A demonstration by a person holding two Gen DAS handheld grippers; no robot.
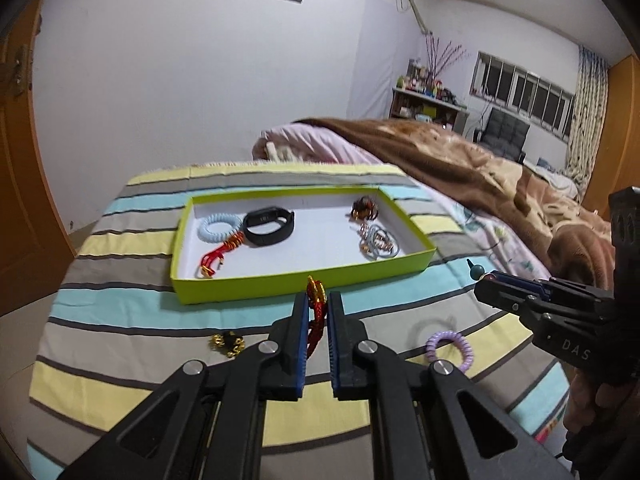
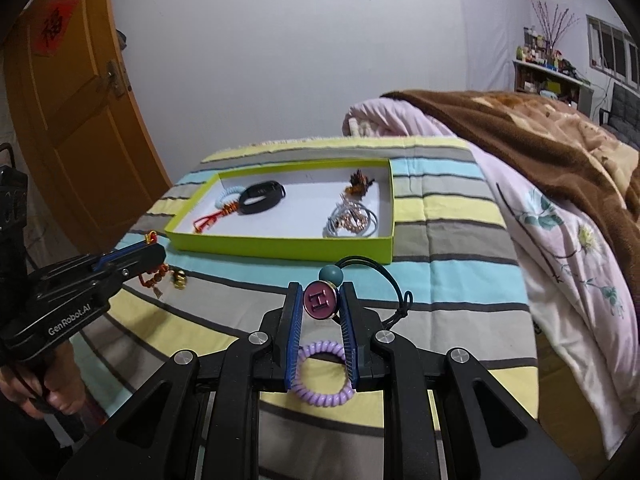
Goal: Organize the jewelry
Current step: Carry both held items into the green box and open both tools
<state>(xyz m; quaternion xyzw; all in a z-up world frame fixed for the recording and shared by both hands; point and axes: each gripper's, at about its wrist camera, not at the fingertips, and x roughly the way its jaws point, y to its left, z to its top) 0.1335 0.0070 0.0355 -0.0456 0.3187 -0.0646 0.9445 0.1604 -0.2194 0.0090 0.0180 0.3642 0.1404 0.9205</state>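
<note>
A lime-green tray [image 1: 280, 280] [image 2: 280, 246] lies on the striped cloth. It holds a light blue coil tie [image 1: 218, 227], a black wristband [image 1: 269, 223] [image 2: 262, 197], a red and gold cord bracelet [image 1: 220, 254], a brown clip [image 1: 364, 208] and grey hair ties [image 1: 378, 244] [image 2: 352, 218]. My left gripper [image 1: 318, 306] [image 2: 150, 246] is shut on a red and gold bracelet [image 1: 315, 304], held just before the tray's near wall. My right gripper [image 2: 320, 300] [image 1: 486, 280] is shut on a hair tie with a maroon H charm [image 2: 320, 300] and a teal bead [image 2: 331, 275].
A purple coil hair tie [image 1: 450, 350] [image 2: 322, 376] lies on the cloth under my right gripper. A black and gold trinket [image 1: 228, 342] lies left of my left gripper. A bed with a brown blanket [image 1: 480, 168] fills the right. A wooden door [image 2: 72, 120] stands at left.
</note>
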